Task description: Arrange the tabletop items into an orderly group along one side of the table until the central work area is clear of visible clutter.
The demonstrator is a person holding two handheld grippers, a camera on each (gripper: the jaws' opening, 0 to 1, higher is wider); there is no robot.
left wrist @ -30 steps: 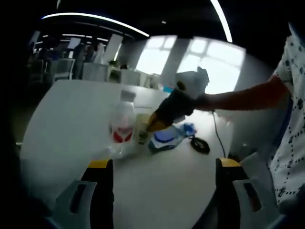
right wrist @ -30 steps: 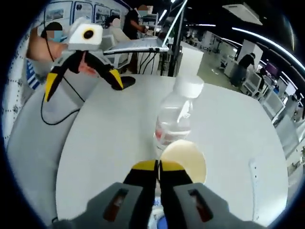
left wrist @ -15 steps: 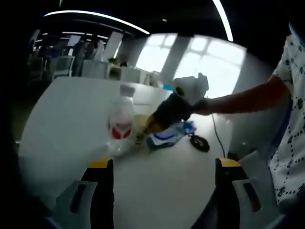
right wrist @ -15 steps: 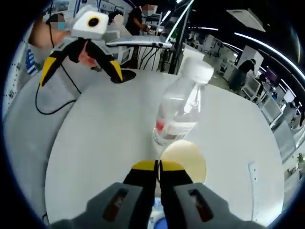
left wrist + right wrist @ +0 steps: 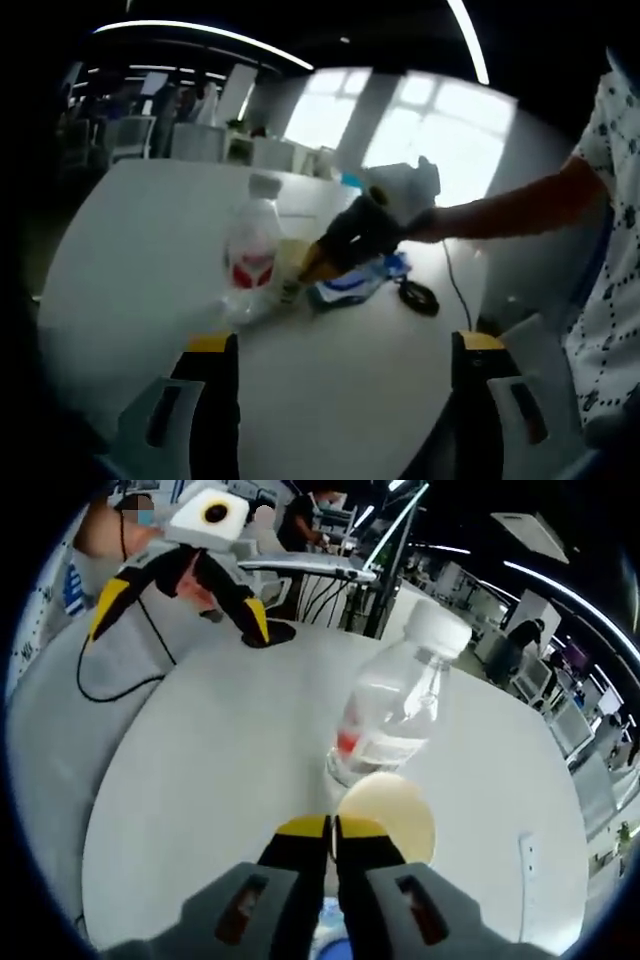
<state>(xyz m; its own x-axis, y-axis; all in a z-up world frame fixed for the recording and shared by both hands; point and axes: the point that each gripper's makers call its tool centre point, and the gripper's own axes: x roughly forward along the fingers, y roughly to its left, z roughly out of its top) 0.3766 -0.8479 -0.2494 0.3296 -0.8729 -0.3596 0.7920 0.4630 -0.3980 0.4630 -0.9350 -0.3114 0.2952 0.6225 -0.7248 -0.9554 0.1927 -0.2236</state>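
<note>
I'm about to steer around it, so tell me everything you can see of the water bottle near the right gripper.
The water bottle is clear plastic with a white screw cap and a label showing red. It looks nearly empty, though the contents are hard to judge. In the right gripper view it leans, cap tilted up and to the right. Its base sits on the white table, right against a pale yellow round lid. The right gripper, jaws together, is at the lid beside the bottle; whether it touches the bottle is unclear.

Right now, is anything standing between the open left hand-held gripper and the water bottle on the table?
Nothing visible does. The left hand-held gripper looks across bare white table to the water bottle. The right hand-held gripper is beside the bottle, shut by a pale round disc, not in front.
</note>
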